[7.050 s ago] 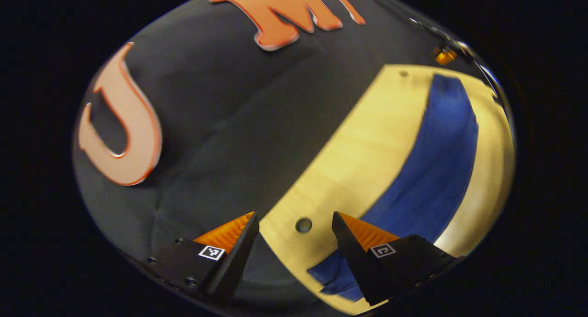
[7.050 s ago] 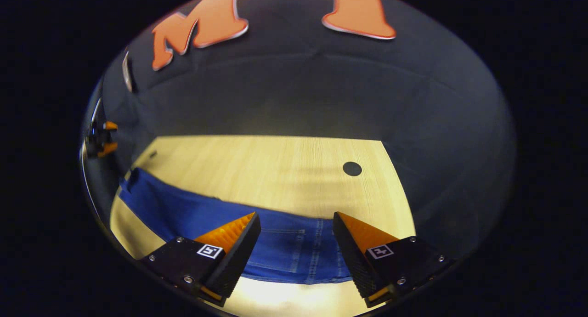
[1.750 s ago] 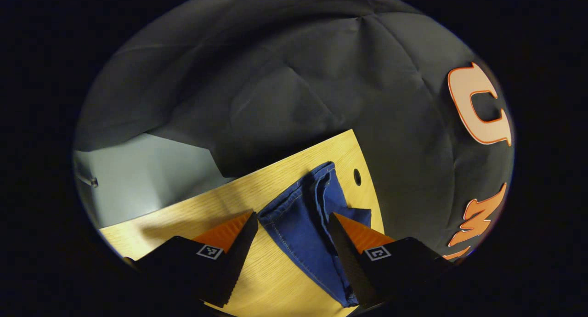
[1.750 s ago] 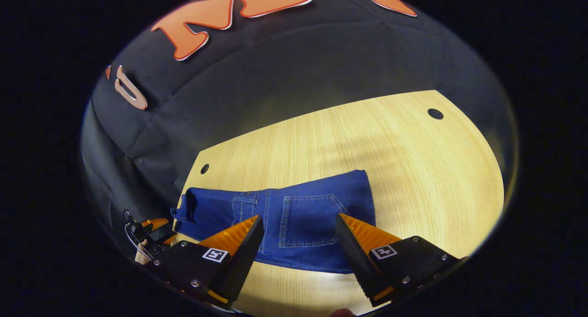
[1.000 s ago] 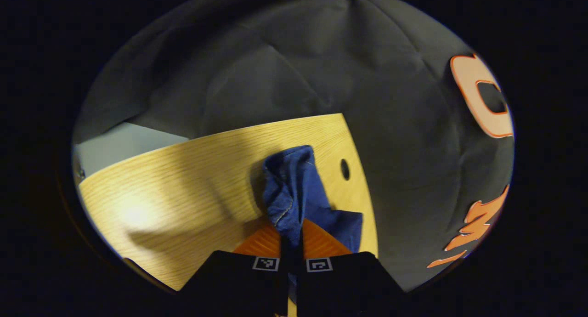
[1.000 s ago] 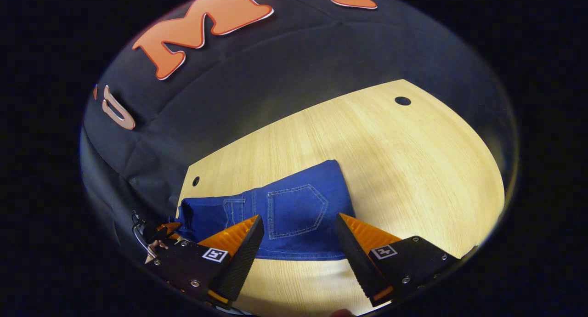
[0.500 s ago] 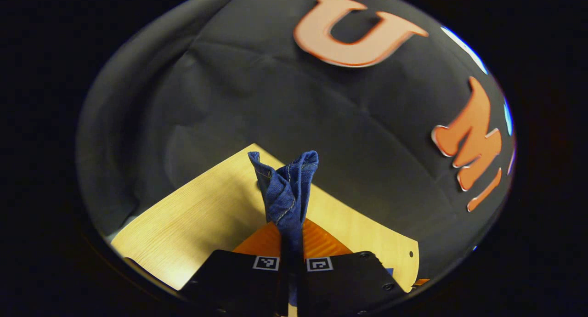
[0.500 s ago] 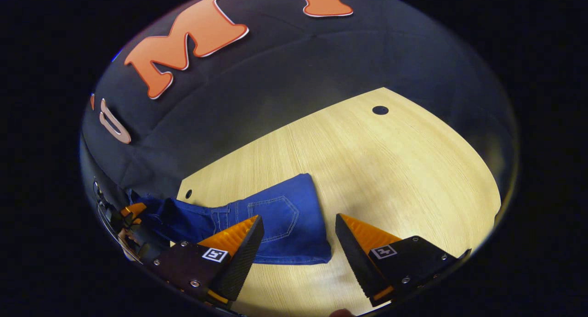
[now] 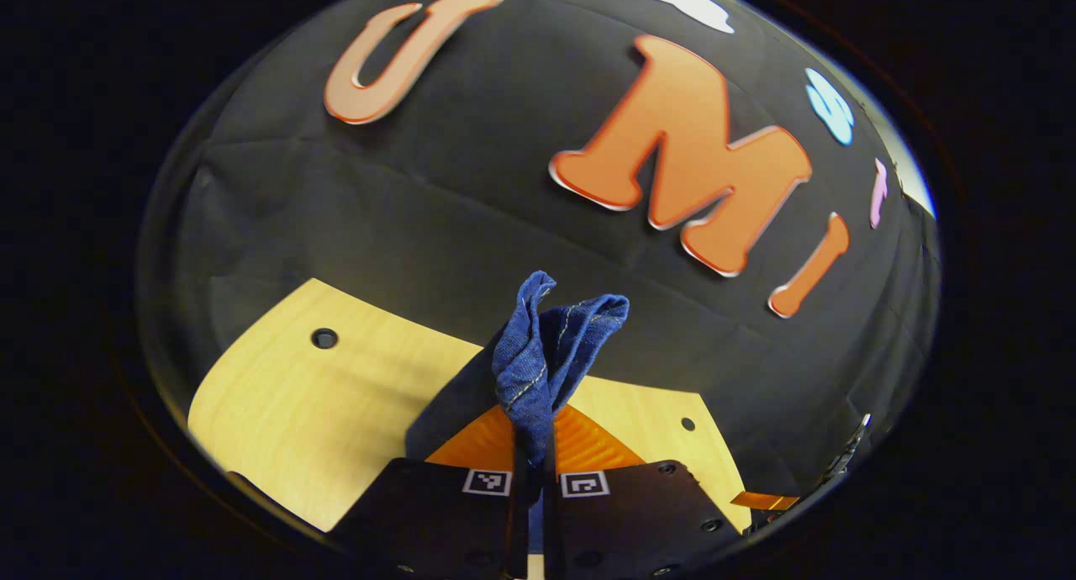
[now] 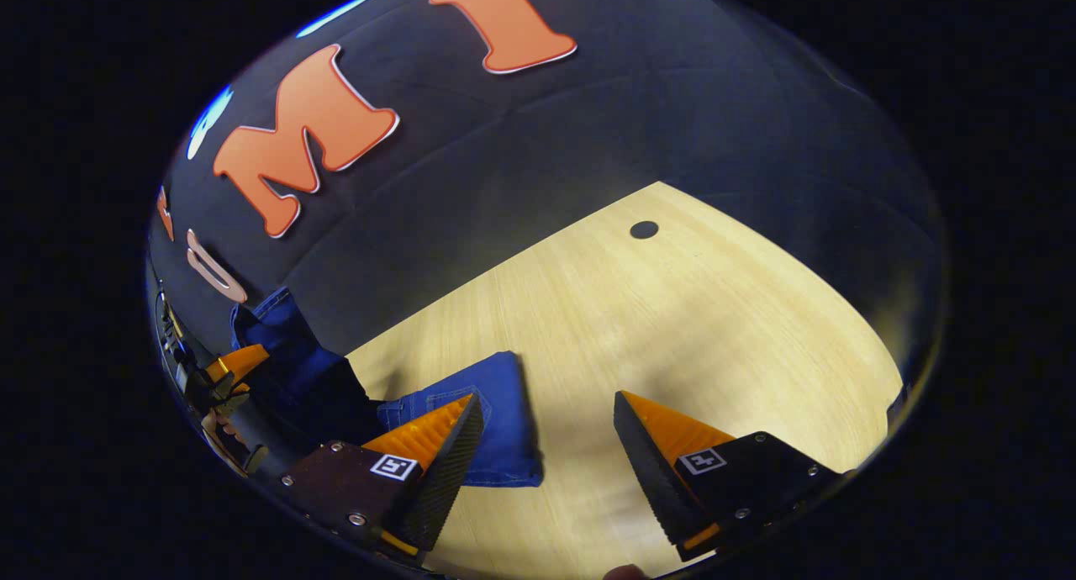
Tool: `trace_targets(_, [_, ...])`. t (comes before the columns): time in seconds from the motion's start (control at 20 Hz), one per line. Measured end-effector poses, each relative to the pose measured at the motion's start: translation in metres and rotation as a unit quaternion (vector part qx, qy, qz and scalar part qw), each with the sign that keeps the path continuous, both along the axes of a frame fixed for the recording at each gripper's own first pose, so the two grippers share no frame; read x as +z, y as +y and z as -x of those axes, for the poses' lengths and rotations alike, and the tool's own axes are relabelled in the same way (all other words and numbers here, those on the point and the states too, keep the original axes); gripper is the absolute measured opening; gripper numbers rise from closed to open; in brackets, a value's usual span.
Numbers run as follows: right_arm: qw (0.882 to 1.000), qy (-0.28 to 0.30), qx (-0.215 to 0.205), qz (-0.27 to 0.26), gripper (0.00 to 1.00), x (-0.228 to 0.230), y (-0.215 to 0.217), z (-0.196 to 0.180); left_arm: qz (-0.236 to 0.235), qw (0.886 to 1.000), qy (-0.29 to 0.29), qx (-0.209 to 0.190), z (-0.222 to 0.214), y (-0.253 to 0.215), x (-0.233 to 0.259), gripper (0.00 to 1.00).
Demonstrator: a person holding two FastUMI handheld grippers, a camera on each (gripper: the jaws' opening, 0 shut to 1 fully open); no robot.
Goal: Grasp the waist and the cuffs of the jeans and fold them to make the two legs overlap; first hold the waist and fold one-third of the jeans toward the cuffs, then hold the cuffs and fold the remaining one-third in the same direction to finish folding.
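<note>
1. In the left gripper view, the left gripper (image 9: 531,445) is sitting at the bottom centre of the frame, clenched on the cuff end (image 9: 551,345) of the blue denim jeans; the bunched cloth is standing up between its two fingers, raised off the table.
2. In the right gripper view, the same gripper is appearing at the far left edge, and the lifted cloth is rising there toward the upper left, in front of the black wall.
3. The rest of the blue denim jeans (image 10: 492,420) is lying flat on the light wooden table (image 10: 672,328), in the lower left part of the right gripper view, already doubled, with a pocket seam showing on top.
4. The right gripper (image 10: 546,445) is hanging released at the bottom of its own view, its fingers wide apart, holding nothing; its left finger is overlapping the folded part in the frame, but whether it is touching I cannot tell.
5. I am judging that the last step is in hand: the cuffs are held for the remaining third.
6. The next move is calling for carrying the cuffs across onto the folded stack, laying them down with edges aligned, and only then letting go.
</note>
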State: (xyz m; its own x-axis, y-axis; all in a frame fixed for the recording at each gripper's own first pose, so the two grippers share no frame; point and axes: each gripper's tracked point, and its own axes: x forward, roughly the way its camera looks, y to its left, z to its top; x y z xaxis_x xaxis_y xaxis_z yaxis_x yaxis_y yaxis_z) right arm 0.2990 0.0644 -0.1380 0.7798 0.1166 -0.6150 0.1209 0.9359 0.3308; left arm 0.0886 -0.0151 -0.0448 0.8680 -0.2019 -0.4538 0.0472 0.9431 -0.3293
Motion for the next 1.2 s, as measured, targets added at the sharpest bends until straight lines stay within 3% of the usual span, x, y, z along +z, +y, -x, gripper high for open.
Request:
trace_targets(0.25, [1.0, 0.004, -0.017, -0.006, 0.97, -0.002, -0.044, 0.02, -0.03, 0.998, 0.038, -0.044, 0.014, -0.095, -0.044, 0.07])
trace_targets(0.4, [1.0, 0.012, -0.022, -0.008, 0.97, -0.008, -0.066, 0.035, -0.095, 0.991, 0.056, -0.073, 0.03, -0.138, -0.086, 0.07])
trace_targets(0.55, [1.0, 0.024, -0.019, -0.001, 0.97, -0.016, -0.082, 0.047, -0.184, 0.975, 0.075, -0.104, 0.042, -0.158, -0.136, 0.07])
trace_targets(0.75, [0.999, 0.031, -0.015, 0.0, 0.97, -0.021, -0.097, 0.053, -0.291, 0.944, 0.092, -0.124, 0.055, -0.169, -0.185, 0.07])
trace_targets(0.9, [0.999, 0.032, -0.019, -0.008, 0.97, -0.021, -0.11, 0.058, -0.325, 0.931, 0.112, -0.126, 0.063, -0.172, -0.213, 0.07])
trace_targets(1.0, [0.999, 0.032, -0.02, -0.012, 0.97, -0.021, -0.116, 0.062, -0.309, 0.93, 0.13, -0.149, 0.072, -0.185, -0.227, 0.11])
trace_targets(1.05, [0.999, 0.032, -0.019, -0.011, 0.97, -0.022, -0.117, 0.062, -0.276, 0.933, 0.147, -0.177, 0.082, -0.2, -0.237, 0.39])
trace_targets(1.15, [0.999, 0.033, -0.018, -0.007, 0.97, -0.024, -0.121, 0.063, -0.233, 0.944, 0.139, -0.188, 0.093, -0.224, -0.224, 0.96])
trace_targets(1.2, [0.999, 0.032, -0.019, -0.007, 0.97, -0.023, -0.122, 0.063, -0.213, 0.95, 0.128, -0.192, 0.097, -0.228, -0.212, 0.97])
